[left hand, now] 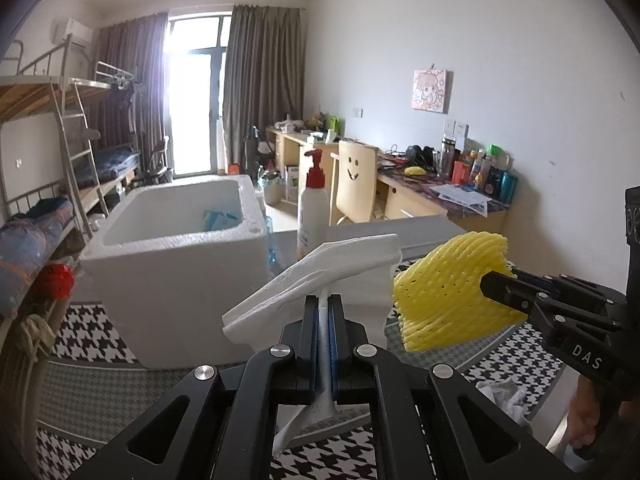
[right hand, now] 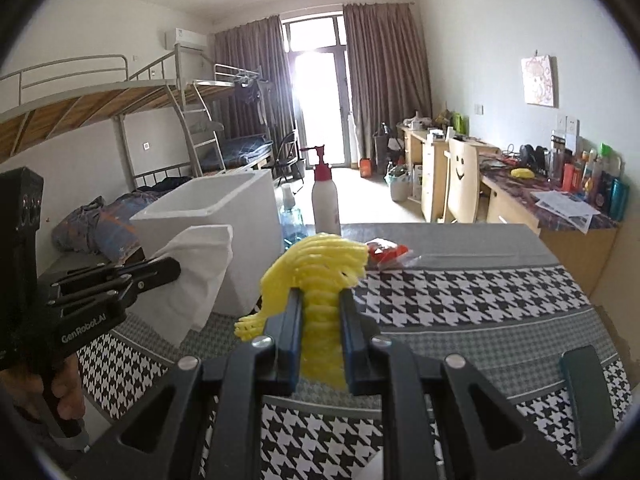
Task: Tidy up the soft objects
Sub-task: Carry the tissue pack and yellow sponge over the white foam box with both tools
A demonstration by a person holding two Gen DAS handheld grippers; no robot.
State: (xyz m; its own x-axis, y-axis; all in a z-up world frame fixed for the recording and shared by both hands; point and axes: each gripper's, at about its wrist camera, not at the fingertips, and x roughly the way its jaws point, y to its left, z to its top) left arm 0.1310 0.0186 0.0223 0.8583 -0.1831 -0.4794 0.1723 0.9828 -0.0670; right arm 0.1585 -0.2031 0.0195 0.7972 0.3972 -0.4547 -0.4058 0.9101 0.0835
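Firmly clamped, left black two-finger gripper (left hand: 324,300), jaws pressed nearly together on a folded white paper tissue (left hand: 320,272); tissue fanned out beyond the fingertips, a tail of it hanging back between the jaws; held aloft over the black-and-white houndstooth tablecloth (left hand: 88,332), just in front of the white styrofoam box (left hand: 172,276); seen from the right wrist view, same gripper (right hand: 168,270) pointing in from the left, a hand (right hand: 66,390) wrapped around its handle below.

Likewise grasping, right black two-finger gripper (right hand: 320,304), jaws narrowly parted around a yellow foam mesh fruit sleeve (right hand: 316,276); sleeve squeezed between the pads, its upper part bulging above the fingertips, strands splaying out to the left; lifted clear of the cloth, beside the tissue and to its right; from the left wrist view, gripper (left hand: 490,290) reaching in from the right with the sleeve (left hand: 448,288) at its tip, part of a hand (left hand: 588,420) below it.

Both grippers tilted a little downward, side by side, near the box; inside the box, something blue (left hand: 220,220); behind it, a white pump bottle with red top (left hand: 314,204) upright on the table; farther right on the cloth, a red-and-clear plastic packet (right hand: 386,256).
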